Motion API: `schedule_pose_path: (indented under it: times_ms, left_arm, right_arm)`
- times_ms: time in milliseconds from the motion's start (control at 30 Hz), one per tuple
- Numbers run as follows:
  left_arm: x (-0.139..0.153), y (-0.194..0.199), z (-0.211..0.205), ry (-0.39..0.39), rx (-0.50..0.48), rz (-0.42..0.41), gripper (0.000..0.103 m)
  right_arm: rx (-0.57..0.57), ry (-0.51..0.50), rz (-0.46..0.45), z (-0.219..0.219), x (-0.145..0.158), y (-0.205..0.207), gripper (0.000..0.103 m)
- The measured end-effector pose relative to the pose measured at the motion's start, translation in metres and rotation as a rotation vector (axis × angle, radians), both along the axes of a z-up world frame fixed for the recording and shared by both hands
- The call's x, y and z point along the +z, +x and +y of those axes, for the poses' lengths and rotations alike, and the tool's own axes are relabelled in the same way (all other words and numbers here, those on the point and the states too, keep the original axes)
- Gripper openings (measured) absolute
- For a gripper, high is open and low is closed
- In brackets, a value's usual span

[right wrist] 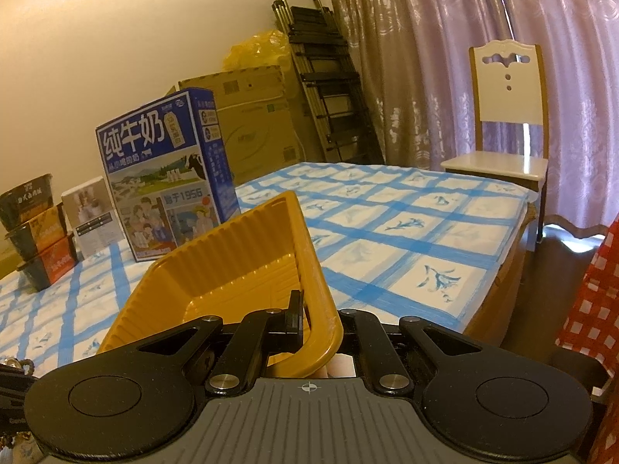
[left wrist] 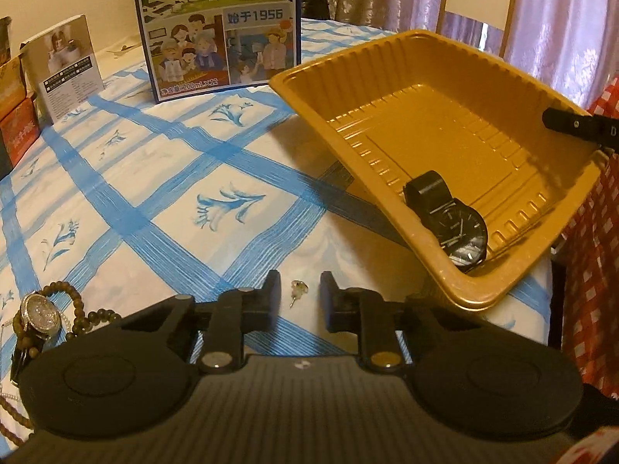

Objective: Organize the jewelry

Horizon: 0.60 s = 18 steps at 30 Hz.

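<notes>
A small silver stud earring (left wrist: 298,290) lies on the blue-checked tablecloth (left wrist: 154,193) between the fingers of my left gripper (left wrist: 300,279), which stands open with its pads clear of the earring. The gold plastic tray (left wrist: 387,44) is tilted, one side lifted, and holds a black watch (left wrist: 452,224) in its low corner. My right gripper (right wrist: 314,321) is shut on the tray (right wrist: 232,255) rim; its inner finger (right wrist: 296,311) shows, the outer one is hidden behind the tray wall. A sparkly watch (left wrist: 40,315) and a brown bead bracelet (left wrist: 77,305) lie at the left.
A blue milk carton (left wrist: 216,27) and a small white box (left wrist: 65,65) stand at the back of the table, with stacked bowls (right wrist: 35,232) beside them. A chair (right wrist: 506,116) stands beyond the table's far edge. Red checked cloth (left wrist: 595,251) hangs at the right.
</notes>
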<state>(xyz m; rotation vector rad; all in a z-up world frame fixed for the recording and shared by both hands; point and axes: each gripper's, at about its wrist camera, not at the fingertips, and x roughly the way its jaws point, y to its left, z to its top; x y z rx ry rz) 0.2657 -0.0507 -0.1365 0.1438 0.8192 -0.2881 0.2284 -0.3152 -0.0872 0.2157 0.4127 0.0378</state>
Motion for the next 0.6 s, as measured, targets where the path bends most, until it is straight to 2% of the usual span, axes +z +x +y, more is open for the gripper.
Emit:
schedule_pose_path:
  times_ms: [167, 300, 400, 500, 600]
  left_arm:
    - [-0.003, 0.002, 0.001, -0.005, 0.0, 0.004, 0.008]
    - [0.0, -0.001, 0.001, 0.011, 0.001, -0.015, 0.007]
    - [0.009, -0.004, 0.004, -0.005, 0.012, -0.026, 0.007]
    - [0.028, -0.01, 0.006, -0.05, 0.021, -0.061, 0.007]
    - [0.053, -0.015, 0.004, -0.134, 0.013, -0.097, 0.007]
  right_arm:
    - [0.011, 0.0, -0.003, 0.004, -0.001, 0.005, 0.007]
    - [0.02, -0.004, -0.007, 0.006, -0.001, 0.007, 0.007]
    - [0.02, -0.003, -0.006, 0.006, -0.001, 0.007, 0.007]
    - [0.02, -0.003, -0.007, 0.006, -0.001, 0.007, 0.007]
    - [0.025, -0.003, -0.008, 0.007, 0.0, 0.007, 0.007]
